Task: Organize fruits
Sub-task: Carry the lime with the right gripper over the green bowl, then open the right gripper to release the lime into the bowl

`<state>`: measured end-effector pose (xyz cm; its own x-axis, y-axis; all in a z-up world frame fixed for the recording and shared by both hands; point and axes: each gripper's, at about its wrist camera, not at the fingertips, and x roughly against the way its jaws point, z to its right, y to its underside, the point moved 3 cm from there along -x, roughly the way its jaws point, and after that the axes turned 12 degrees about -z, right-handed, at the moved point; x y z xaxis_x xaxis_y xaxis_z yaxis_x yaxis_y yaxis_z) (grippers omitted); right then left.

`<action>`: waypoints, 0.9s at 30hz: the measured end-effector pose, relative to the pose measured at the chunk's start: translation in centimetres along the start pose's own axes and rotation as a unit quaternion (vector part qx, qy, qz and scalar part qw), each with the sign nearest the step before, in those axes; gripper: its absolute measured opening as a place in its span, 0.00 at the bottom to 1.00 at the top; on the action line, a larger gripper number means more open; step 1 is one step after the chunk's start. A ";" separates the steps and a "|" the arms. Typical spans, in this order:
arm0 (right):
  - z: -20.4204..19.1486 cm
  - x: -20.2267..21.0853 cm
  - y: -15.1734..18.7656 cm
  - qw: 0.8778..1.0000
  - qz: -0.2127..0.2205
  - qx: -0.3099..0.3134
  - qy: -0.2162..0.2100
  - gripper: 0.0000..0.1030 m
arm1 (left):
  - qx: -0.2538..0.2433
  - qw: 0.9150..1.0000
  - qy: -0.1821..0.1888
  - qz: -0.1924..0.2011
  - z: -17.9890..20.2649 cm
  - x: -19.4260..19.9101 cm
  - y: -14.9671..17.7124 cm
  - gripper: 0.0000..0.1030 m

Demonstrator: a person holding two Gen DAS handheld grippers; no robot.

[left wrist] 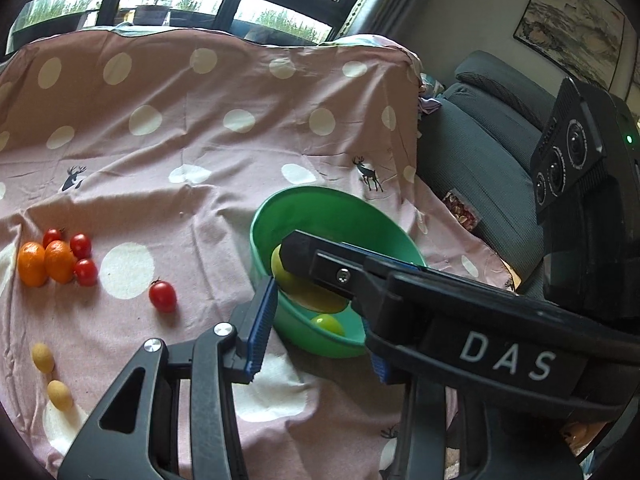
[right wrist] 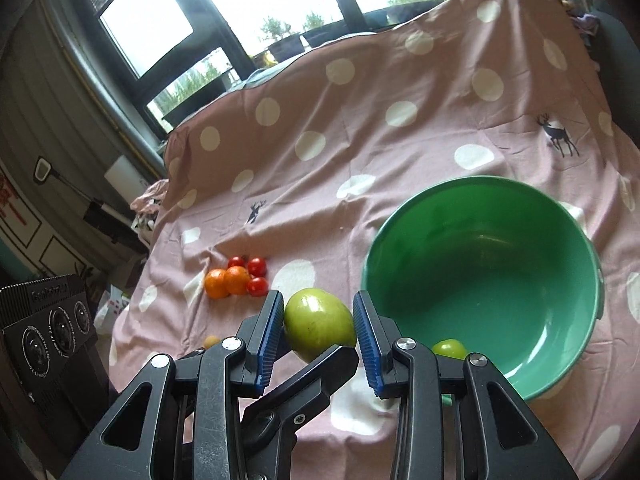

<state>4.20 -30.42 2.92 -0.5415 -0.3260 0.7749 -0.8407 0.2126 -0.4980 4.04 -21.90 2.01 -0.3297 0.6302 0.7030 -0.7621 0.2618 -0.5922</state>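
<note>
1. Jaws of the right gripper (right wrist: 318, 304) clench a large green fruit (right wrist: 320, 326), held just beside the rim of the green bowl (right wrist: 500, 248). The left gripper (left wrist: 320, 338) flanks the bowl's near wall, and we cannot tell whether its jaws grip it.
2. We see one small green fruit (left wrist: 328, 324) lying in the bowl.
3. We read "DAS" (left wrist: 508, 356) on the right gripper's body.
4. On the dotted pink cloth (left wrist: 200, 140) covering the surface we count four red cherry tomatoes (left wrist: 163, 296), two orange fruits (left wrist: 59, 260) and two small yellow fruits (left wrist: 43, 357), all outside the bowl.
</note>
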 end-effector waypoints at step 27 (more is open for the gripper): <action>9.9 2.0 -0.8 0.994 0.004 -0.107 0.021 0.38 | -0.053 0.996 0.037 -0.053 5.3 -7.4 -2.6 0.40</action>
<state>3.76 -40.30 0.98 -0.5436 -0.2863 0.7890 -0.8143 0.4079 -0.4130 5.52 -31.07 0.43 -0.2048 0.6465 0.7350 -0.7256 0.4037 -0.5573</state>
